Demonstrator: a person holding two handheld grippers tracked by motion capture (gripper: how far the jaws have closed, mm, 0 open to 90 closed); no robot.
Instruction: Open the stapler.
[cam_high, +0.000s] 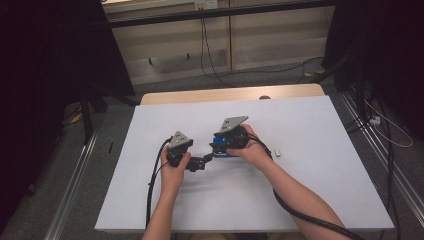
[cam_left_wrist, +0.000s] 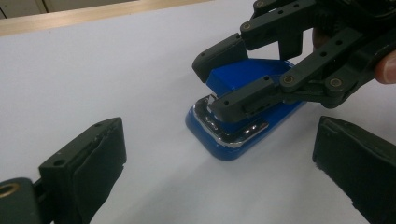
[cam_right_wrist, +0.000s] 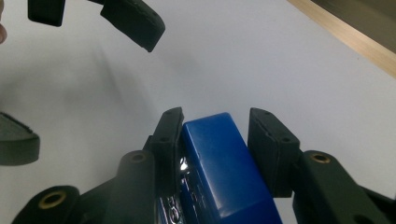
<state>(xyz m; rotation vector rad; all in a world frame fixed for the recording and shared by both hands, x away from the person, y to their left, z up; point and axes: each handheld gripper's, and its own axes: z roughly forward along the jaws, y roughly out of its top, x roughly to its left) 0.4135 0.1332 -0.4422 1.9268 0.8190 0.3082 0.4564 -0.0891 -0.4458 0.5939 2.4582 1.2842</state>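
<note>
On the table (cam_high: 310, 150) — right gripper (cam_right_wrist: 215, 135) straddles stapler (cam_right_wrist: 219, 163).

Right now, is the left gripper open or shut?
Open: the left gripper has its jaws spread wide with only bare table between them, short of the blue stapler.

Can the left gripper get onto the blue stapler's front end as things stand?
Probably yes. The left gripper is open, aimed at the blue stapler, with bare table between. The right gripper straddles the stapler's top, leaving the front end free.
</note>
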